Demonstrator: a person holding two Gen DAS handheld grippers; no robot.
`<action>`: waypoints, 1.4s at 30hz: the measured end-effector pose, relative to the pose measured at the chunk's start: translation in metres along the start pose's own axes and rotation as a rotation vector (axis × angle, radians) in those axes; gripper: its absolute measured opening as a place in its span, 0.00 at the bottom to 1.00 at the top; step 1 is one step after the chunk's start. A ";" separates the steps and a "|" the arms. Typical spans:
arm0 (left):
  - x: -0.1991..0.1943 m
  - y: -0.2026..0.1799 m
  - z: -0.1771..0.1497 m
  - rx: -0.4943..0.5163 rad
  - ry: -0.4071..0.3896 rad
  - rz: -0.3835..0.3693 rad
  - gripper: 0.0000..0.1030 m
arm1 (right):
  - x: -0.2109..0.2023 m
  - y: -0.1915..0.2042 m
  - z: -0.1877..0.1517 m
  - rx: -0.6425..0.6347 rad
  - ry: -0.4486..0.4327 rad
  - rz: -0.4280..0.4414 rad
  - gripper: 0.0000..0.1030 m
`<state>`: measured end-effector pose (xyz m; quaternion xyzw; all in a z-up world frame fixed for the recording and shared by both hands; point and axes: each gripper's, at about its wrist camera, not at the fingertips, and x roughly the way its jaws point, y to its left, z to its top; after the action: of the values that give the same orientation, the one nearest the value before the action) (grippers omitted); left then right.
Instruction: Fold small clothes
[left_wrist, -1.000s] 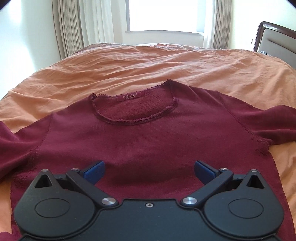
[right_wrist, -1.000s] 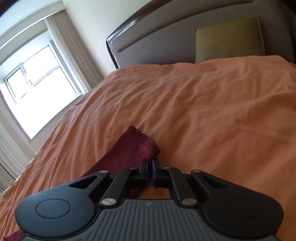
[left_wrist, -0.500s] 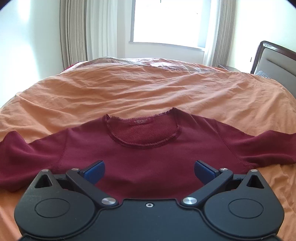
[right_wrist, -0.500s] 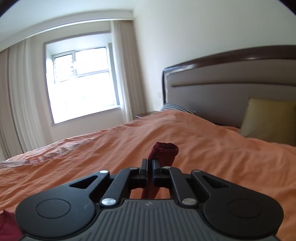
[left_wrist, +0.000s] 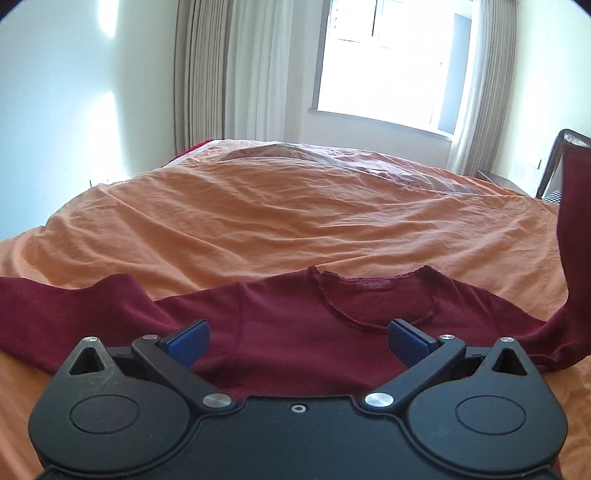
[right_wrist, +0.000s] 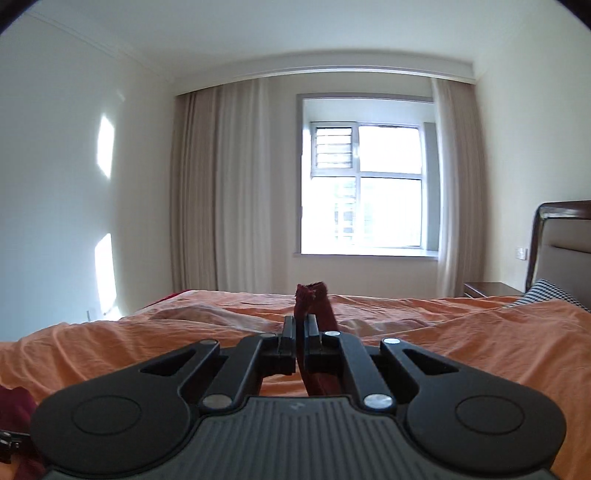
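While the orange bedspread (left_wrist: 280, 218) fills most of both views, a maroon sweater (left_wrist: 295, 332) lies flat on it, neckline facing the window (right_wrist: 365, 188). Above its chest hangs the left gripper (left_wrist: 298, 339), blue-padded jaws wide apart; the right gripper (right_wrist: 300, 332) pinches the raised sleeve (right_wrist: 312, 299).

sweater (left_wrist: 295, 332): matt knit cloth | bedspread (left_wrist: 277, 221): creased matt cloth | headboard (right_wrist: 546, 221): glossy wood
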<state>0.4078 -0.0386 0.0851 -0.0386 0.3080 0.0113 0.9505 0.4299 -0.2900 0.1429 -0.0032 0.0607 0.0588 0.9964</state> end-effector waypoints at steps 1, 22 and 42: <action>-0.001 0.007 0.000 0.002 -0.002 0.010 0.99 | 0.001 0.017 -0.004 -0.019 0.006 0.026 0.04; 0.011 0.071 -0.019 -0.105 0.017 0.094 0.99 | 0.025 0.179 -0.155 -0.297 0.418 0.335 0.42; 0.109 -0.020 -0.056 0.115 0.123 0.138 1.00 | -0.012 -0.113 -0.144 0.169 0.392 -0.114 1.00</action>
<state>0.4642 -0.0632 -0.0227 0.0367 0.3679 0.0569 0.9274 0.4136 -0.4053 0.0011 0.0654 0.2577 -0.0046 0.9640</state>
